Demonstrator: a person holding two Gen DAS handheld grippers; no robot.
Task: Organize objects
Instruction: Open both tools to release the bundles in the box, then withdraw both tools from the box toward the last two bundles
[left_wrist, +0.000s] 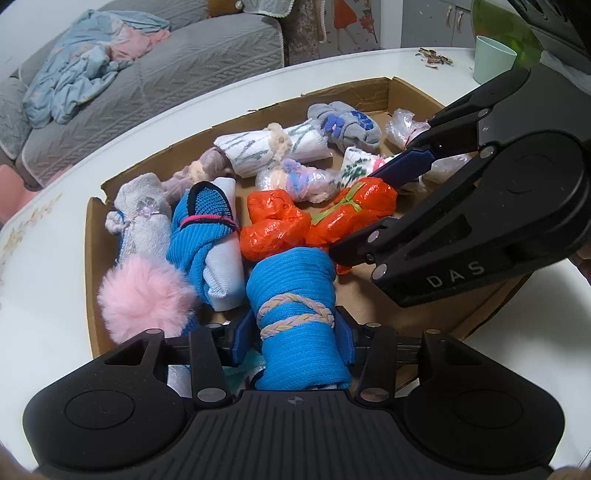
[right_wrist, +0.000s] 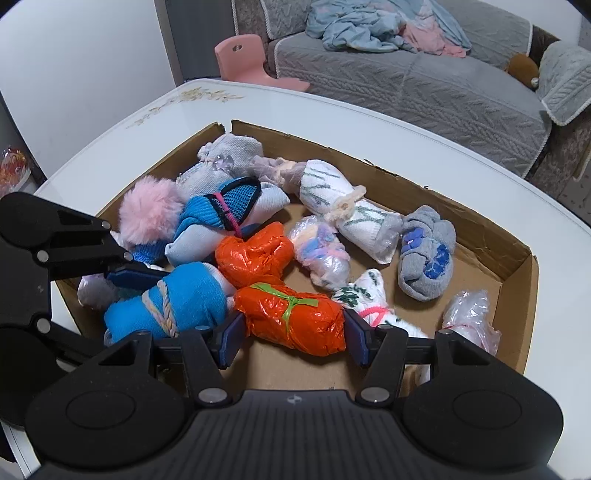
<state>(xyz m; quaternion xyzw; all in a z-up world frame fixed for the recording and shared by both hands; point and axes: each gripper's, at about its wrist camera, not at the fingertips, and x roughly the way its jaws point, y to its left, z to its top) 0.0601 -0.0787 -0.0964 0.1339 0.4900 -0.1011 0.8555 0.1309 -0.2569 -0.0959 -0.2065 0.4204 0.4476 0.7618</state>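
A shallow cardboard box (left_wrist: 373, 86) on a white table holds several rolled bundles. My left gripper (left_wrist: 293, 339) is shut on a blue sock roll (left_wrist: 291, 284) tied with a braided band, one pad against each side of it. To its right my right gripper (left_wrist: 365, 214) reaches in from the upper right. In the right wrist view that gripper (right_wrist: 293, 339) is shut on an orange plastic bundle (right_wrist: 291, 314) tied with a green strip, which lies on the box floor (right_wrist: 295, 369). A second orange bundle (right_wrist: 255, 254) lies just behind it. The blue roll (right_wrist: 166, 306) sits to its left.
Other bundles fill the box: a pink fluffy ball (left_wrist: 144, 295), a blue-and-white roll (left_wrist: 207, 236), white patterned rolls (left_wrist: 269, 147), a grey sock (right_wrist: 424, 258) and clear plastic wads (right_wrist: 469, 314). A mint cup (left_wrist: 493, 59) stands on the table behind. A grey sofa lies beyond the table.
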